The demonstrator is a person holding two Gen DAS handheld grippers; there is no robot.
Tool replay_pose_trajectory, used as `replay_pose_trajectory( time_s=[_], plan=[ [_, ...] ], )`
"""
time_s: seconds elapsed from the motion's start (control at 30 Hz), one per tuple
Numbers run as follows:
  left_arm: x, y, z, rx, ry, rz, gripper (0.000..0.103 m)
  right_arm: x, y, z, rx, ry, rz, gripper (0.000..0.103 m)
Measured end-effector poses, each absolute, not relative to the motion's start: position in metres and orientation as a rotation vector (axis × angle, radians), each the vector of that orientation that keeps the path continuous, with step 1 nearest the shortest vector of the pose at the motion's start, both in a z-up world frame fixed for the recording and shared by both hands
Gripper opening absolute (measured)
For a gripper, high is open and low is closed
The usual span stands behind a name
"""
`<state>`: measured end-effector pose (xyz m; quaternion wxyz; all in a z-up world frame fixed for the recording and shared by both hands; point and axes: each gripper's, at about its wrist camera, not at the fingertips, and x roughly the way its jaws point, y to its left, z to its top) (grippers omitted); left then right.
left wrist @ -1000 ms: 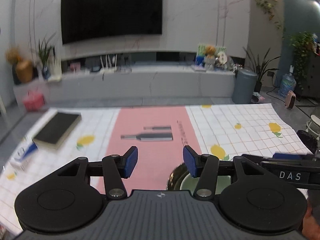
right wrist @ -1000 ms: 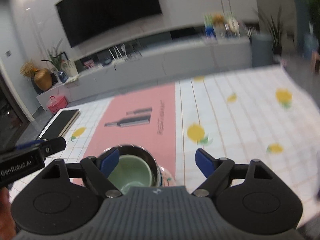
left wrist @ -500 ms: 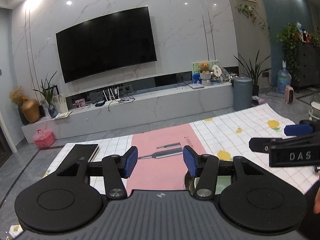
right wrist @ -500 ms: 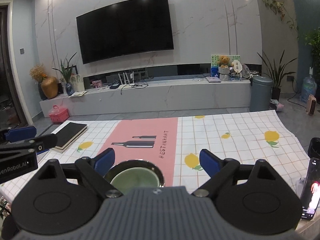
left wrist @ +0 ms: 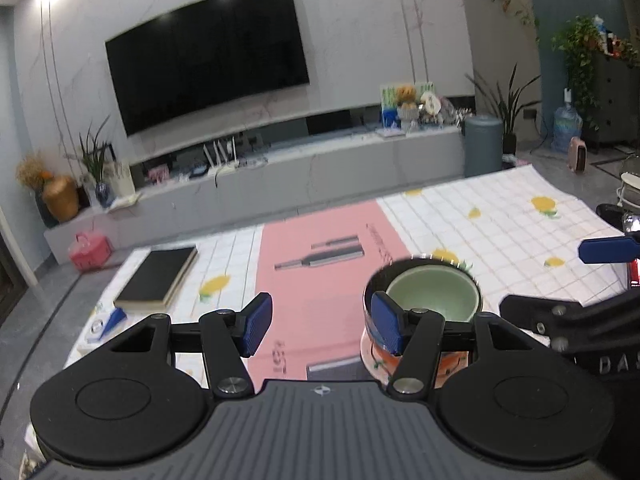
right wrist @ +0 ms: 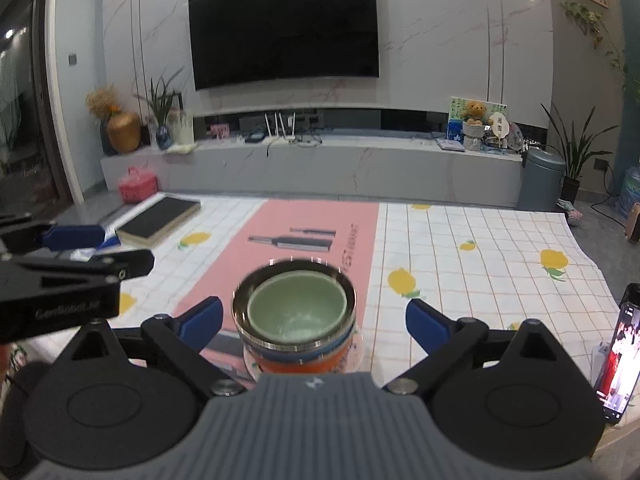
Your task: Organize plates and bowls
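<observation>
**Both grippers let go of the bowl stack**

Now both grippers stand wide open. The jaws of the left gripper (left wrist: 318,330) have just been opening, and nothing sits between them; its right pad is in front of the stack's left side, and I cannot tell if it touches. The jaws of the right gripper (right wrist: 314,322) have just been opening too. The stack sits between its 2 blue pads, but the pads do not press on it; there is a gap on each side.

A second ago the stack was low and close under the cameras. Now both cameras see it further out, standing by itself. I think this means the stacking is done, or almost done, and the hands are backing off.

The stack of bowls (right wrist: 296,320) stands on the pink strip of the tablecloth (right wrist: 480,248), near the front edge of the table. A pale green bowl (left wrist: 432,296) sits on top, inside a shiny metal bowl (right wrist: 240,312). Under them are a blue band and an orange bowl (right wrist: 300,362). At the very bottom is a small white plate (left wrist: 370,354) with a pattern. The stack looks straight, not tipping.

A black book (right wrist: 160,220) lies far off to the left. A phone (right wrist: 618,352) leans at the right edge.
</observation>
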<state>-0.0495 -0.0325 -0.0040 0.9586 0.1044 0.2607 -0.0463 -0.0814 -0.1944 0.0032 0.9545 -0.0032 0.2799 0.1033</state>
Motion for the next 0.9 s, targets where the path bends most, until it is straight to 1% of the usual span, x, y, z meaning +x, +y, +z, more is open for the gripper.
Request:
replay_pose_trajectory(
  time_s=[0.17,0.5,0.9],
  plan=[
    [-0.041,-0.026,-0.019,0.155,0.62,-0.094,0.071,-0.076,-0.193,-0.015,-0.039,0.628,0.201,0.098],
    [-0.035,-0.029,-0.044,0.173,0.705,-0.066,0.072,-0.063,-0.189,-0.034,-0.02,0.715,0.186,0.098],
    [-0.027,-0.032,-0.053,0.177,0.734,-0.07,0.072,-0.059,-0.186,-0.04,-0.022,0.742,0.192,0.098]
  ],
)
